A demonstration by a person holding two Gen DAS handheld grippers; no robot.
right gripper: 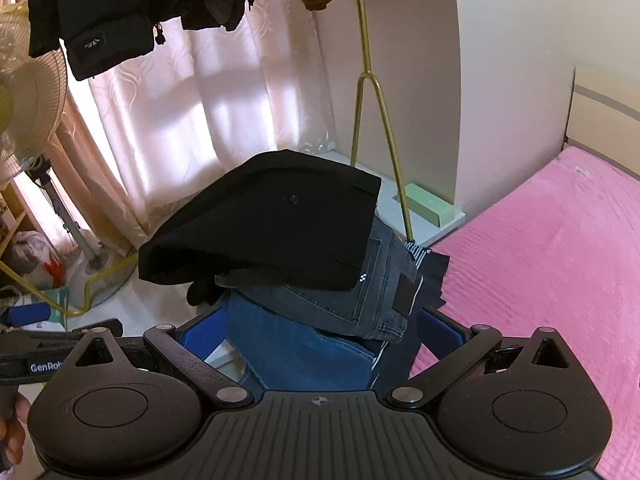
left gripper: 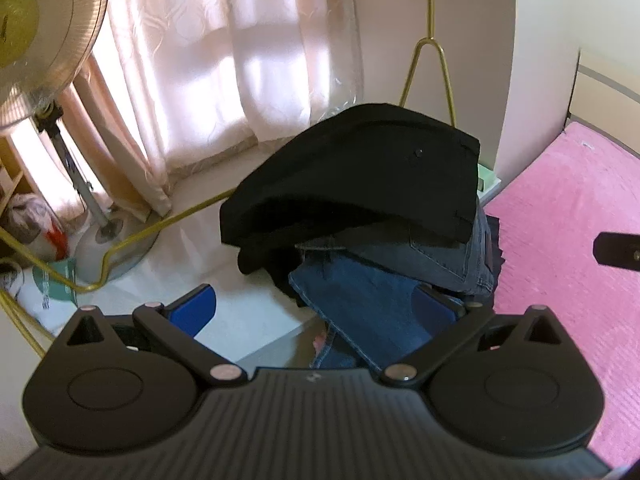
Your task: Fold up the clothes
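Black folded trousers (right gripper: pixel 272 220) top grey jeans (right gripper: pixel 360 300) and blue jeans (right gripper: pixel 296 352); both hand-held grippers (left gripper: pixel 316 312) (right gripper: pixel 320 332) spread wide.

black trousers (right gripper: pixel 260 220): matt cloth | jeans (right gripper: pixel 304 344): denim | bedspread (right gripper: pixel 540 264): ribbed pink cloth | rack (right gripper: pixel 370 92): glossy brass-coloured metal

You see soft daylight glowing through the pink curtain (left gripper: pixel 224 64), blown out there; the black garment (right gripper: pixel 264 216) lacks detail, edges bend
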